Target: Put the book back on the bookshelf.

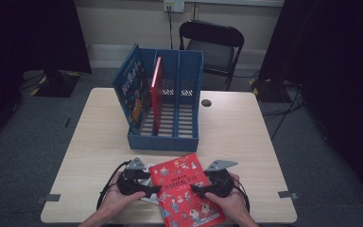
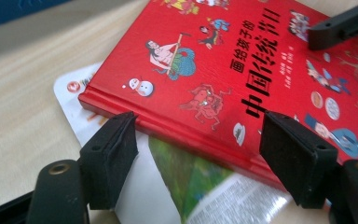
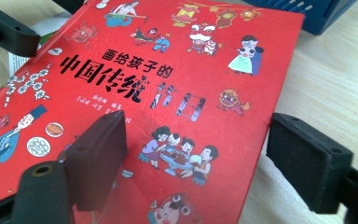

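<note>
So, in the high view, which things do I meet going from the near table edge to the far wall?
Red book between the left gripper and the right gripper → blue file rack → small dark round spot on the table → black folding chair.

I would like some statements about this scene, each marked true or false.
1. The red book lies flat on the table. True.
2. The blue rack is empty. False: a blue book and a thin red book stand in it.
3. The left gripper is at the red book's spine edge. True.
4. The right gripper is shut. False: its jaws stand apart, one over the cover, one beyond the edge.
5. A folding chair stands behind the table. True.
6. Nothing lies under the red book. False: printed paper sticks out from beneath it.
</note>
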The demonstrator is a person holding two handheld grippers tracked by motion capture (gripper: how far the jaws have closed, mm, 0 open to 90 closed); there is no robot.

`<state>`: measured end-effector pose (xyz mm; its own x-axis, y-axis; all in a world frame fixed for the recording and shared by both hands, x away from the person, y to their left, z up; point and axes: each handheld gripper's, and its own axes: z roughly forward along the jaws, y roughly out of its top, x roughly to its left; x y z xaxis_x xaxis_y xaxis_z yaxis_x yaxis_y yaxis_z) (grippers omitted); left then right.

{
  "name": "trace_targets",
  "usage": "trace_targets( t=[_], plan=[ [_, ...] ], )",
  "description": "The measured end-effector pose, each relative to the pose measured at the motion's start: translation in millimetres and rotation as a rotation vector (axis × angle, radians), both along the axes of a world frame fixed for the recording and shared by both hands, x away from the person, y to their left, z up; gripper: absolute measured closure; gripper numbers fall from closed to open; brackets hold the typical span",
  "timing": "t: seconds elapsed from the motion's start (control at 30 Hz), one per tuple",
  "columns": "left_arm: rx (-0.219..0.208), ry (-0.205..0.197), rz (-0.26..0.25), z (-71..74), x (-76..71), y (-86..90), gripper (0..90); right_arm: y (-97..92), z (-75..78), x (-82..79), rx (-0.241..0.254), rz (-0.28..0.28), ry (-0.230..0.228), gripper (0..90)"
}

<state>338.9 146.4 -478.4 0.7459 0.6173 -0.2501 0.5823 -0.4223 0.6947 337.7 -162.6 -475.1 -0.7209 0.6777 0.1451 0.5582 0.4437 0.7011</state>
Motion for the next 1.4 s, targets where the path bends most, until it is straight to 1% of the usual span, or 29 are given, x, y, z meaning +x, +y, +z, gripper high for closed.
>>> trace_targets(
  t=[0.1, 0.13, 0.2, 0.23, 0.3, 0.33, 0.43, 0.5, 0.57, 0.67, 0.73, 0.8, 0.83, 0.87, 0.93, 1.03, 1.07, 1.17, 1.2, 1.27, 1.33, 1.4],
  plan=[
    [0.035, -0.024, -0.007, 0.6, 1.4, -4.1, 27.0, -2.1, -1.7, 3.3, 0.013, -0.003, 0.027, 15.6],
    [0.04, -0.027, -0.006, 0.7, 1.7, -5.5, 26.6, -2.5, -2.3, 4.3, 0.016, -0.005, 0.035, 15.0],
    [0.04, -0.027, -0.008, 0.7, 3.2, -7.1, 25.8, -2.2, -3.0, 5.7, 0.021, -0.011, 0.049, 13.8],
    [0.049, -0.027, -0.021, 1.2, 5.0, -6.9, 25.8, -1.6, -3.3, 6.2, 0.021, -0.011, 0.049, 13.1],
    [0.051, -0.021, -0.032, 1.9, 9.0, -8.7, 25.8, -0.9, -4.0, 7.9, 0.025, -0.011, 0.056, 11.6],
    [0.054, -0.021, -0.031, 2.0, 10.6, -9.5, 26.0, -0.1, -3.9, 8.6, 0.019, -0.014, 0.055, 10.2],
    [0.039, -0.029, -0.02, 0.5, 12.1, -10.7, 26.2, 1.3, -4.3, 10.7, 0.013, -0.022, 0.052, 8.5],
    [0.025, -0.044, -0.006, -1.3, 12.5, -11.5, 26.2, 1.5, -4.7, 12.1, 0.014, -0.028, 0.052, 8.1],
    [0.017, -0.051, -0.007, -2.3, 12.8, -11.6, 26.1, 2.0, -4.8, 13.6, 0.016, -0.04, 0.05, 8.2],
    [0.008, -0.056, -0.012, -3.3, 13.8, -11.1, 25.9, 3.1, -2.6, 11.7, 0.002, -0.057, 0.04, 10.1],
    [-0.006, -0.055, -0.014, -4.0, 14.3, -10.2, 25.9, 1.8, -0.4, 9.9, 0.011, -0.067, 0.023, 13.7],
    [-0.019, -0.048, -0.016, -4.4, 15.3, -8.8, 25.8, 0.0, 5.0, 7.1, 0.036, -0.073, -0.008, 17.5],
    [-0.019, -0.046, -0.015, -4.3, 15.5, -8.6, 25.8, -0.8, 8.3, 6.4, 0.047, -0.072, -0.02, 18.8],
    [-0.02, -0.047, -0.014, -4.3, 15.8, -8.5, 25.6, -1.3, 11.4, 6.3, 0.061, -0.071, -0.019, 19.0],
    [-0.026, -0.041, -0.011, -4.3, 16.6, -8.4, 25.1, -2.0, 16.2, 8.1, 0.088, -0.063, -0.014, 20.3],
    [-0.031, -0.034, -0.014, -4.3, 18.5, -7.5, 24.1, -0.1, 20.8, 13.7, 0.103, -0.043, -0.013, 24.8],
    [-0.035, -0.031, -0.013, -4.3, 19.0, -7.8, 23.6, 2.2, 21.8, 16.1, 0.102, -0.033, -0.008, 24.6],
    [-0.041, -0.021, -0.013, -4.1, 20.3, -6.8, 22.8, 12.3, 24.3, 22.2, 0.074, -0.001, -0.009, 24.1],
    [-0.048, -0.019, -0.011, -4.5, 20.6, -6.7, 22.8, 14.7, 25.1, 24.9, 0.076, 0.01, -0.005, 24.3],
    [-0.048, -0.018, -0.013, -4.4, 21.0, -6.3, 22.6, 19.1, 26.5, 30.1, 0.073, 0.027, 0.001, 25.3],
    [-0.049, -0.021, -0.019, -4.8, 21.5, -5.5, 21.7, 22.4, 26.7, 34.1, 0.074, 0.049, 0.018, 27.1],
    [-0.047, -0.023, -0.018, -4.7, 21.3, -5.8, 21.2, 21.3, 26.6, 34.5, 0.081, 0.051, 0.019, 28.5]
  ],
)
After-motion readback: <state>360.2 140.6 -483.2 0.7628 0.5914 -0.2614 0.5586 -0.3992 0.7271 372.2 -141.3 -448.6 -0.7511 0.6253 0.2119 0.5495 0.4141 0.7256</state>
